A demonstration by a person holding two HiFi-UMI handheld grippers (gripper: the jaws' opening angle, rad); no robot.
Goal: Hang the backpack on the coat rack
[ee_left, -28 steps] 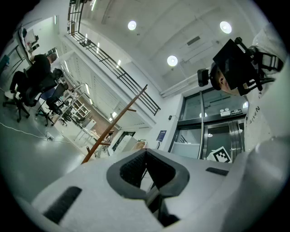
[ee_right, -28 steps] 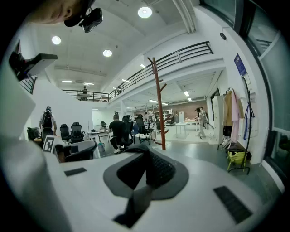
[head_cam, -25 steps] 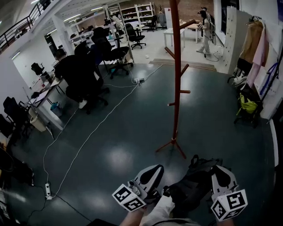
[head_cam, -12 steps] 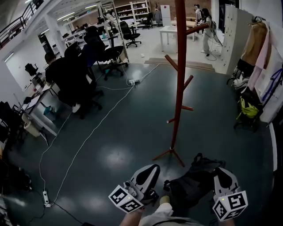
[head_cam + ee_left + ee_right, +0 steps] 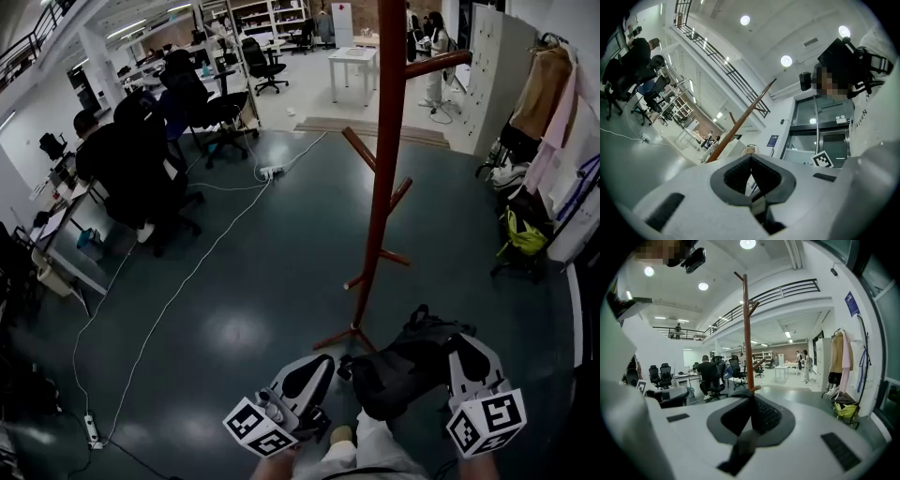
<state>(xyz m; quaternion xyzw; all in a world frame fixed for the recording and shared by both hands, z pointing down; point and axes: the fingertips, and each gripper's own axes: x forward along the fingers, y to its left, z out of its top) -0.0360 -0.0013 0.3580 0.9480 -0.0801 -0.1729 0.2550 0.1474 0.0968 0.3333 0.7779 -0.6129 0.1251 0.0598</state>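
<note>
The reddish-brown coat rack [image 5: 380, 187] stands on the dark floor just ahead, with pegs angling up from its pole and feet spread at its base. The black backpack [image 5: 403, 367] hangs low between my two grippers, close to the rack's feet. My left gripper [image 5: 323, 367] is at the bag's left side, shut, with a thin dark strap pinched between its pads [image 5: 738, 174]. My right gripper [image 5: 461, 345] is shut on a dark strap [image 5: 749, 439] at the bag's right side. The rack pole rises beyond the jaws in the right gripper view [image 5: 747, 333] and slants across the left gripper view [image 5: 740, 126].
A white cable [image 5: 187, 281] runs across the floor to a power strip [image 5: 91, 429] at the left. A seated person and office chairs [image 5: 141, 159] are at desks on the left. Coats [image 5: 548, 94] and a yellow-green bag [image 5: 525, 234] line the right wall.
The view has closed in on the coat rack. Both grippers have carried the backpack forward, so it now hangs right beside the rack's feet.
</note>
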